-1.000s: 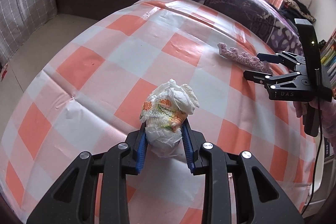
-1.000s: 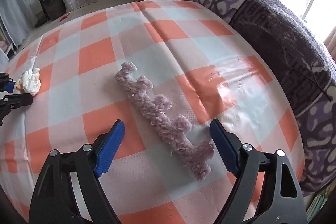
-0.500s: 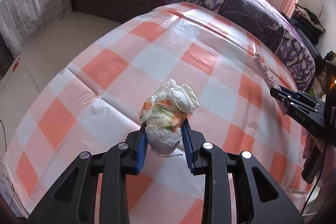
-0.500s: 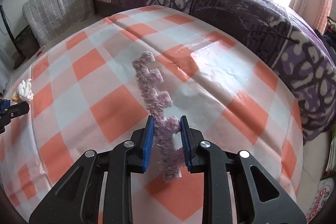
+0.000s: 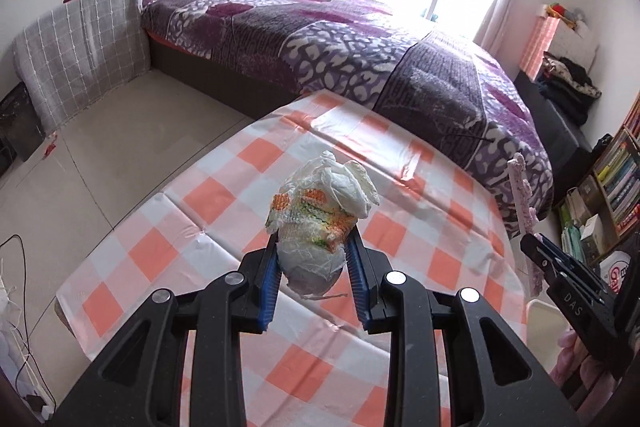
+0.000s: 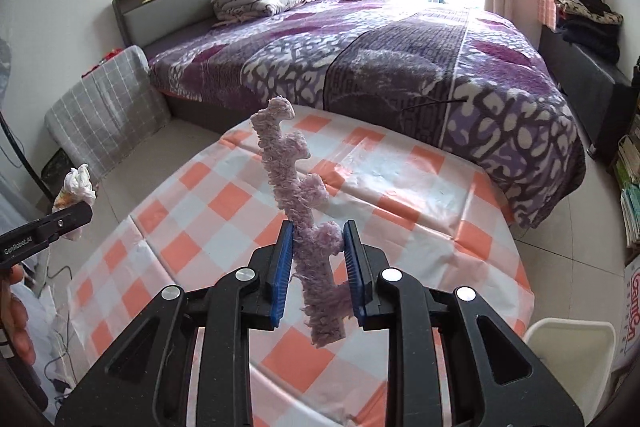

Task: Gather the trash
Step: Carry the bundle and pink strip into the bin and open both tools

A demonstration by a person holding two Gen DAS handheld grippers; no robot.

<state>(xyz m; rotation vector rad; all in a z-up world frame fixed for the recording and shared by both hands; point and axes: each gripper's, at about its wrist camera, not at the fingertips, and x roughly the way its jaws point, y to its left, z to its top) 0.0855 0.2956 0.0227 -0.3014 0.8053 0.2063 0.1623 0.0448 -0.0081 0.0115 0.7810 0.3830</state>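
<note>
My left gripper (image 5: pixel 314 273) is clamped on a crumpled wrapper (image 5: pixel 320 223), white with an orange and green print, held in the air above the checked table (image 5: pixel 224 203). My right gripper (image 6: pixel 318 267) is closed on a fuzzy purple strip (image 6: pixel 294 195), gripped near its lower end, the rest standing upright over the table, clear of the cloth. A purple bed (image 6: pixel 380 67) sits beyond the table. A white bin (image 6: pixel 568 343) rim shows at my lower right.
</note>
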